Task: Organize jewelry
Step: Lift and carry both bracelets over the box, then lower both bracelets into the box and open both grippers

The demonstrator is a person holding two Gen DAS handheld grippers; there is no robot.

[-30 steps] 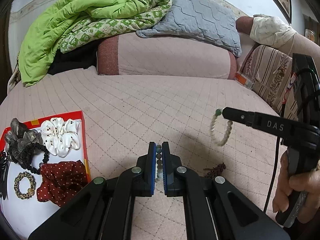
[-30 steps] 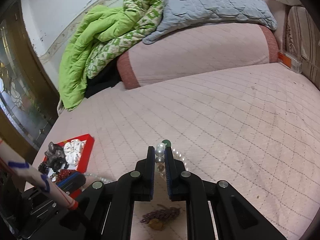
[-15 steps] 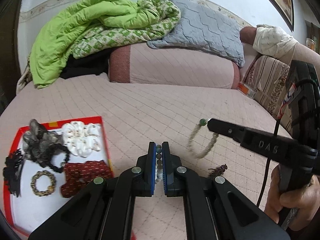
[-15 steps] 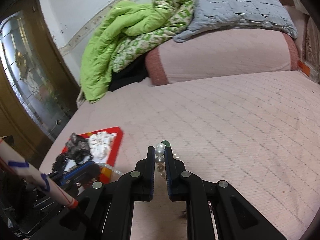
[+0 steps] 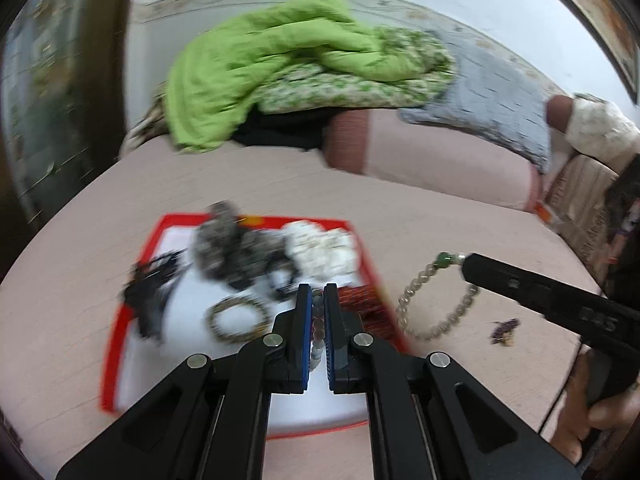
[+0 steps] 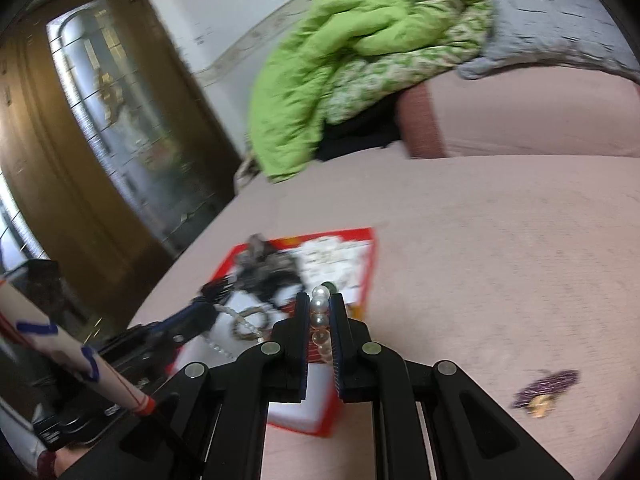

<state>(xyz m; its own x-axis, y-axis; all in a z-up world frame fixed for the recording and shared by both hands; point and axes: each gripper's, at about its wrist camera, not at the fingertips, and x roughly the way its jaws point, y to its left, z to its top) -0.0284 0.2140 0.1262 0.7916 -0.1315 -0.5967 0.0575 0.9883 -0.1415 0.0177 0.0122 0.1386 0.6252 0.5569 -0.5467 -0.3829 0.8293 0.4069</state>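
Observation:
My left gripper is shut on a bracelet of grey-green beads and hovers over the red-rimmed white tray. My right gripper is shut on a pearl bracelet with one green bead, which hangs as a loop just right of the tray's edge. In the left wrist view the right gripper reaches in from the right. In the right wrist view the left gripper is over the tray, beads dangling from it.
The tray holds a white scrunchie, a grey scrunchie, a dark red scrunchie, a gold-brown bead ring and a black clip. A small purple piece lies on the pink bed. Blankets and pillows are piled behind.
Both grippers have swept left across the bed with their bracelets. The tray, formerly at the far left, now lies under the left gripper's fingers and just ahead of the right gripper.

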